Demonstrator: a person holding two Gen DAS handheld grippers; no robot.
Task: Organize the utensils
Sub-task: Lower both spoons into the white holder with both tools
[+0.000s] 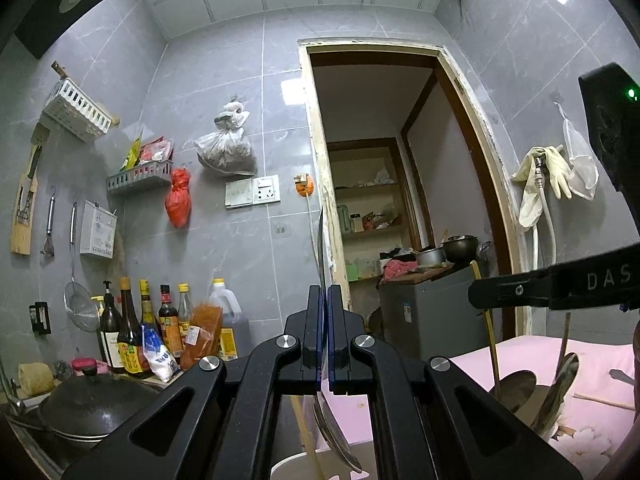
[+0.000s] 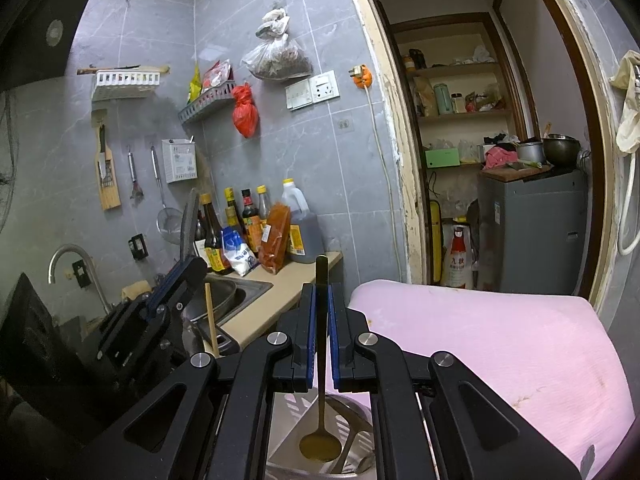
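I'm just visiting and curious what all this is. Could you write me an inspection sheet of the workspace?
Surface: pink cloth over a table beside the counter.
Job's things: ladle over a white holder; flat utensil; chopstick.
Clutter: bottles, wok, wall baskets, hanging bags.
Grippers: right gripper shut on ladle; left gripper shut on flat utensil.
Cables: white cord from an orange plug.
Surroundings: grey tiles, sink, doorway to pantry shelves.

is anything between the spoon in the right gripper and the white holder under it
Nothing visible blocks it. The right gripper is shut on the spoon handle, and the bowl hangs just over the white holder. Other metal utensils already stand inside to the right, so the gap there is tight.
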